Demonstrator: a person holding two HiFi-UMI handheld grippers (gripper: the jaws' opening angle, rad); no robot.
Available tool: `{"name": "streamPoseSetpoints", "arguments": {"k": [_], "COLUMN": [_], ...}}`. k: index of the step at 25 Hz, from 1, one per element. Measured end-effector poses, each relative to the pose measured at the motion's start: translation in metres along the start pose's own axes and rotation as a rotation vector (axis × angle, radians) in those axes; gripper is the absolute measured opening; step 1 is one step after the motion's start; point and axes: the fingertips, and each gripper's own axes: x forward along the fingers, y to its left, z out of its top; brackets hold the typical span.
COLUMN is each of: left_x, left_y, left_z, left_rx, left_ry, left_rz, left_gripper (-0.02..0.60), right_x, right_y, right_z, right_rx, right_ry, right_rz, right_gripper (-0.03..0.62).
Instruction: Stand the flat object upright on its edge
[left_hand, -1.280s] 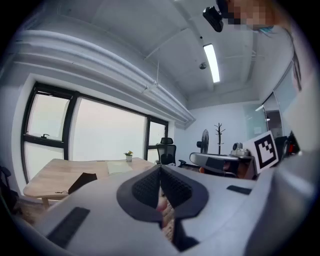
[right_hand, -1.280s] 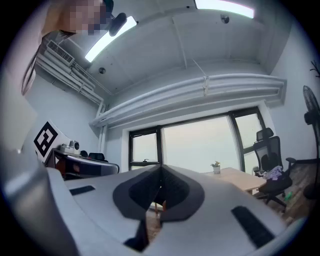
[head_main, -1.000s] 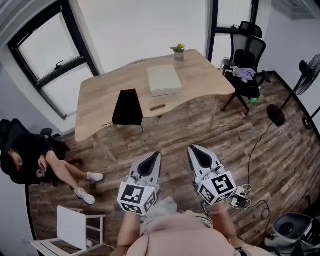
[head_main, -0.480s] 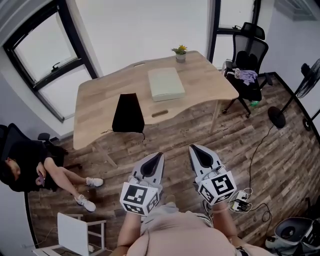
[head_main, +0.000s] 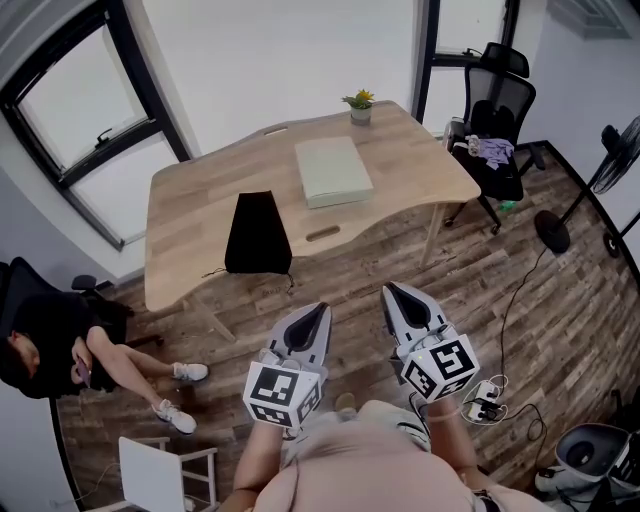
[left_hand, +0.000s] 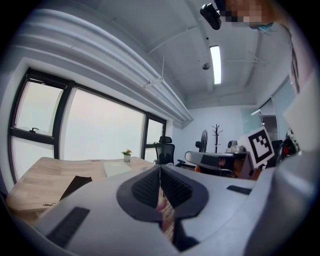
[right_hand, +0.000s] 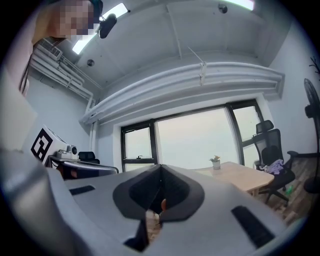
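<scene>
A flat pale green box (head_main: 334, 171) lies on the wooden table (head_main: 200, 210), towards its far right; it shows small in the left gripper view too (left_hand: 116, 169). My left gripper (head_main: 320, 309) and right gripper (head_main: 390, 290) are held side by side over the floor, well short of the table's near edge. Both have their jaws pressed together with nothing between them. In the left gripper view the left gripper (left_hand: 160, 166) points at the table; in the right gripper view the right gripper (right_hand: 160, 167) points towards the windows.
A black pouch (head_main: 258, 233) lies at the table's near edge. A small potted plant (head_main: 361, 104) stands at the far edge. An office chair (head_main: 495, 130) stands to the right, a fan (head_main: 605, 160) beyond it. A person (head_main: 60, 345) sits at the left by a white stand (head_main: 150, 470).
The view has drawn slightly nearer the table and shifted; both grippers keep their place side by side, still shut. The seated person appears lower left in the view.
</scene>
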Motion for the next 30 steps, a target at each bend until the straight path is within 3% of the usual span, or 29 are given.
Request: {"name": "streamPoseSetpoints", "arguments": {"k": [17,30], "left_x": [0.037,0.114], "left_y": [0.024,0.054], "left_z": [-0.003,0.009], "left_rx": [-0.008,0.006], "left_ry": [0.017,0.038], "left_rz": [-0.018,-0.004], "left_gripper": [0.011,0.011], "right_x": [0.042,0.098], "right_y": [-0.026,-0.085], "right_z": [-0.005,-0.002], "right_rx": [-0.018,-0.066], "right_ry": [-0.003,0.01], "right_rz": [-0.006,0.001], "right_gripper": [0.0,0.0]}}
